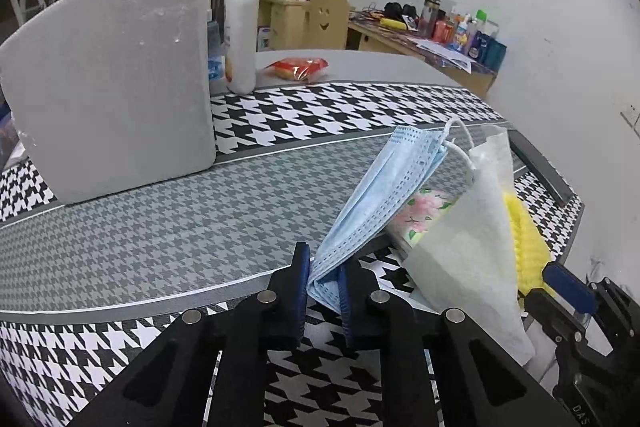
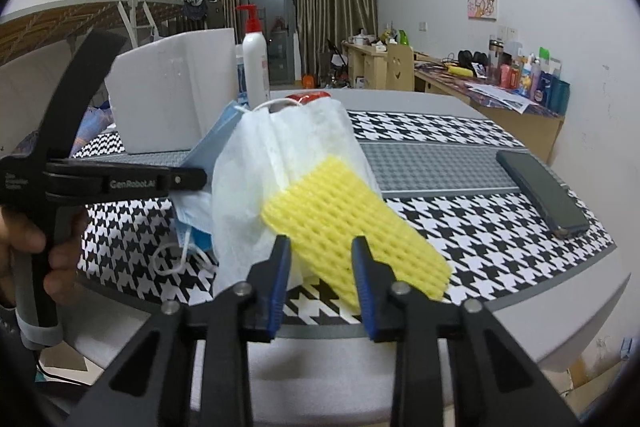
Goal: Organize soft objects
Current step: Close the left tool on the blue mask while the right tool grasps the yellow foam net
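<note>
Face masks [image 1: 376,203] sit clenched in my left gripper [image 1: 323,291] above the houndstooth mat [image 1: 168,227] — at three o'clock, my right gripper [image 2: 320,283] straddles yellow foam netting [image 2: 352,223], jaws not visibly pressing.

Two handheld grippers of matte black plastic, each with angular arms ending in slim dark-blue padded fingers [image 1: 301,291]: left gripper [image 1: 323,293], right gripper [image 2: 320,279]. Round silver pins at the arm joints, long triangular cut-outs in the arm links, and in the right wrist view white lettering "GenRobot.AI" along the left gripper's flat side bar, above a tall curved black handle with a grey band at its base. Bare hand [image 2: 24,239] around that handle, a bit of grey cuff just showing at the frame's lower left edge.
</note>
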A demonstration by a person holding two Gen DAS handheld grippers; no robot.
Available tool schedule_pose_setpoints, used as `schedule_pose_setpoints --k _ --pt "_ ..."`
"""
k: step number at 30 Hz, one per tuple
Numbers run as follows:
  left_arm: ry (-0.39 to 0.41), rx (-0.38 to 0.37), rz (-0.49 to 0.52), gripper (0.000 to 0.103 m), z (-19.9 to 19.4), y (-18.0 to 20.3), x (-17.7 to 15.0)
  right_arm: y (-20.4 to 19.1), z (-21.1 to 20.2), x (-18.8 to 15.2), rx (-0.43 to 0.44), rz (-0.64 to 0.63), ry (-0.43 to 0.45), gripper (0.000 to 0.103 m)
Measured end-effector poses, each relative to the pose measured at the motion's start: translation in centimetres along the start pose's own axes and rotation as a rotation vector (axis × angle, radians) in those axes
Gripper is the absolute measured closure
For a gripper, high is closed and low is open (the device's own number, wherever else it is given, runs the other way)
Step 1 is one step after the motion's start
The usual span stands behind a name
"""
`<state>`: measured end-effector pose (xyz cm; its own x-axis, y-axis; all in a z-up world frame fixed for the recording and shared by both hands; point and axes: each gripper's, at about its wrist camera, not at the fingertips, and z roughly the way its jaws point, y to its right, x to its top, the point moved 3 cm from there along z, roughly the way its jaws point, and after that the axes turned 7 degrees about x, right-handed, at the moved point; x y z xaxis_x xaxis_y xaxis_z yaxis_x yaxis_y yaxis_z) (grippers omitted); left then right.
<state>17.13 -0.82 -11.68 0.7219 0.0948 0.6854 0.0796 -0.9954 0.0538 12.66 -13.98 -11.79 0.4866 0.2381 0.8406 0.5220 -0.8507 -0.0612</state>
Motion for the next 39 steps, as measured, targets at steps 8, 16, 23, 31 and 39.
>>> schedule_pose_setpoints --k 8,16,23,31,39 --pt "0.026 -0.011 -0.003 0.089 -1.5 -0.5 -0.3 0.4 -1.1 -0.2 -0.07 -0.045 0.017 0.067" --pt "0.042 -0.021 0.005 0.089 -2.4 -0.6 -0.4 0.6 -1.6 -1.2 -0.115 -0.084 0.012 0.042" --pt "0.056 -0.036 0.007 0.089 -3.1 -0.8 -0.5 -0.3 -0.3 -1.4 -0.159 -0.169 -0.02 0.041" --pt "0.074 -0.038 0.0 0.089 -3.7 -1.4 -0.6 1.0 1.1 -1.2 -0.17 -0.133 -0.081 0.07" --pt "0.1 -0.046 -0.005 0.089 -4.9 -2.2 -0.8 1.6 0.4 -0.8 -0.169 -0.063 -0.077 0.098"
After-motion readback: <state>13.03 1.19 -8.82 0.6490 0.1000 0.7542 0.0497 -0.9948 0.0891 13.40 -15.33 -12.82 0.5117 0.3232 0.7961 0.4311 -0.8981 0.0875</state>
